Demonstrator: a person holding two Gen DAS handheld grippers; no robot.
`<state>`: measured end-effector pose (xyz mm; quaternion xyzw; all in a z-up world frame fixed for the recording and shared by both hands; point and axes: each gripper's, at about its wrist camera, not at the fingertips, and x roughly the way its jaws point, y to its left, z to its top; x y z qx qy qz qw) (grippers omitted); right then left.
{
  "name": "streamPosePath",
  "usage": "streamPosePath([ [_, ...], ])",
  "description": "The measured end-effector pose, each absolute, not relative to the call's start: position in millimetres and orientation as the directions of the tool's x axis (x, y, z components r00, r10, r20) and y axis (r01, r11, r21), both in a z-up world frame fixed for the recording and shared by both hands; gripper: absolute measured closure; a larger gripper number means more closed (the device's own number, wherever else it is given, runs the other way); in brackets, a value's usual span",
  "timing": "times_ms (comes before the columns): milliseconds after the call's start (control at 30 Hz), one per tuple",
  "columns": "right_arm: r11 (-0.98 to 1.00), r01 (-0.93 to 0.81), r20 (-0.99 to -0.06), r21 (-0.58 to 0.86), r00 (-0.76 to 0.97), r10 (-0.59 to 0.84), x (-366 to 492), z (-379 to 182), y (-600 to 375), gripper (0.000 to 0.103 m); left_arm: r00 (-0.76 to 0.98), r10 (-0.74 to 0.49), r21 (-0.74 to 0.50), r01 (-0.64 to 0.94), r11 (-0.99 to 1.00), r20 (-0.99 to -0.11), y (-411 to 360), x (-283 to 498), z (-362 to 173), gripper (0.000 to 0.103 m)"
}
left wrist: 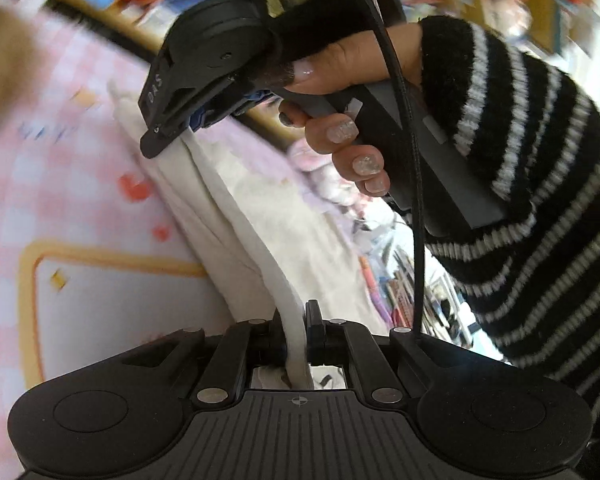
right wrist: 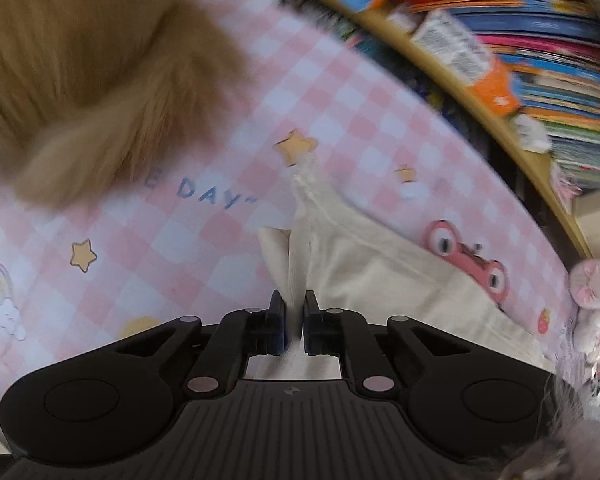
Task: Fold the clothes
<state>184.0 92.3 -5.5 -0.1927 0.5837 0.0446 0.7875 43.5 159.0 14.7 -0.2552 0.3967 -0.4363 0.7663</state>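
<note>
Left wrist view: left tool (left wrist: 296,320) pinches a band of the cream cotton garment (left wrist: 220,216); right tool (left wrist: 172,130), gripped by a hand (left wrist: 340,120) in a black-and-white striped knit sleeve (left wrist: 520,160), clamps the same cloth farther up.
Right wrist view: right tool pressed together on a garment fold above the pink checked printed bedsheet (right wrist: 180,260); fluffy tan fabric (right wrist: 80,80) top left; wooden bookshelf (right wrist: 500,80) behind.

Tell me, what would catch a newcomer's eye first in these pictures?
Probably the cream-white cloth garment, lying across the pink-and-white checked sheet with stars and cartoon prints, with both black grippers clamped on its edge. In the left wrist view, the left gripper pinches a fold at the bottom while the right gripper, held by a hand in a black-and-white striped fuzzy sleeve, bites the same edge farther up. A blurred tan furry shape fills the right view's upper left.
</note>
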Motion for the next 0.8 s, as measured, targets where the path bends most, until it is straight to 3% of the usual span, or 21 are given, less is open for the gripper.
streamPosePath([
  [400,0.984,-0.107,-0.896,-0.141,0.436,-0.081,143.5,82.0,-50.6,0.095,0.256,-0.895,-0.593,0.678,0.435,-0.364,75.8,29.8,55.2,0.097],
  [567,0.986,-0.122,-0.864,-0.109,0.502,-0.033,122.3,97.7,-110.0,0.095,0.252,-0.891,-0.554,0.71,0.435,-0.377,24.9,23.7,64.6,0.097],
  [800,0.978,-0.196,-0.816,-0.075,0.576,0.052,100.7,112.2,-195.0,0.095,0.293,-0.838,-0.492,0.701,0.516,-0.46,-61.3,9.5,68.1,0.097],
])
